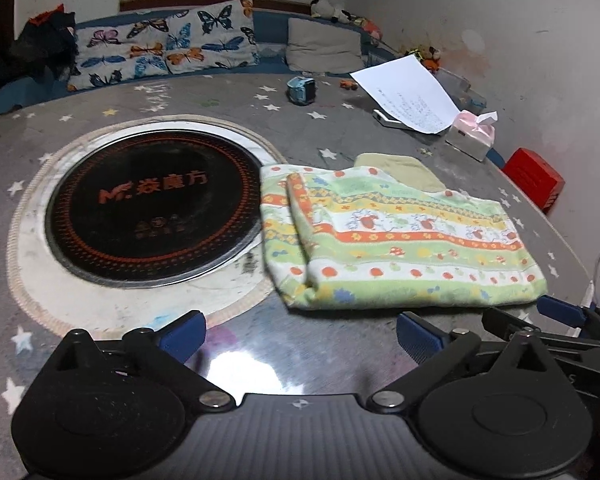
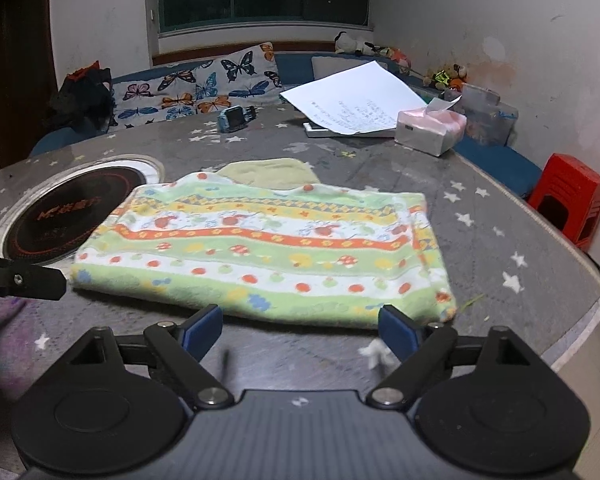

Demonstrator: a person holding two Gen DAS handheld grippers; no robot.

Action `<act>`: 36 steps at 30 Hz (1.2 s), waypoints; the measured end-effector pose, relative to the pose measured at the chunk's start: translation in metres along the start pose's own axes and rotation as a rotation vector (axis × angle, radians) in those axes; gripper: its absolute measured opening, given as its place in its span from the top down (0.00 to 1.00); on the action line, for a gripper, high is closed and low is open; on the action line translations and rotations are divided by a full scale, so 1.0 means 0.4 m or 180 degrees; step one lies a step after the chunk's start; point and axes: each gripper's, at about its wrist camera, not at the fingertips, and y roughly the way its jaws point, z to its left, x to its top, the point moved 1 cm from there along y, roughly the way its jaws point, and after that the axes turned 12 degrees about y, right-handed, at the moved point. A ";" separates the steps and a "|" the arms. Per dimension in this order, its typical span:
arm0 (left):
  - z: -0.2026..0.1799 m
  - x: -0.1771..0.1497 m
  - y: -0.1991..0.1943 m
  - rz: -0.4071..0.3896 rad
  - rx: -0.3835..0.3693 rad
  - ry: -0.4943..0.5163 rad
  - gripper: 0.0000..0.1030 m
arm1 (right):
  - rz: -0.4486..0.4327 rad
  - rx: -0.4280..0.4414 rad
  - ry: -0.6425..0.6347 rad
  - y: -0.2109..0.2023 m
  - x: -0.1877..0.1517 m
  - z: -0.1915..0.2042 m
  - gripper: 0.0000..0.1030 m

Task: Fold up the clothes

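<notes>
lying folded on the worktop (image 2: 500,208), the striped cloth (image 2: 260,248) sits free, so both tongs, left (image 1: 300,338) and right (image 2: 300,330), gape released just short of its near edge.

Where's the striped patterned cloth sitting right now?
The folded patterned cloth lies flat on the grey star-print table, just ahead of both open grippers, between the round cooktop and the red stool, partly covering a pale yellow cloth.
</notes>
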 end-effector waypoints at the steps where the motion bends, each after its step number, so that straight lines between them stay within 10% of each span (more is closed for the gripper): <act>1: 0.003 -0.005 -0.003 0.0001 0.0015 -0.0001 0.00 | -0.0003 0.0013 0.0013 -0.003 -0.004 0.005 0.14; 20: 0.012 -0.041 -0.076 -0.0267 0.0196 0.0085 0.00 | -0.0029 -0.0026 0.0081 -0.036 -0.058 0.045 0.08; 36: -0.008 -0.047 -0.044 -0.0044 -0.0103 0.0099 0.00 | -0.0031 -0.0012 0.0111 -0.035 -0.059 0.045 0.07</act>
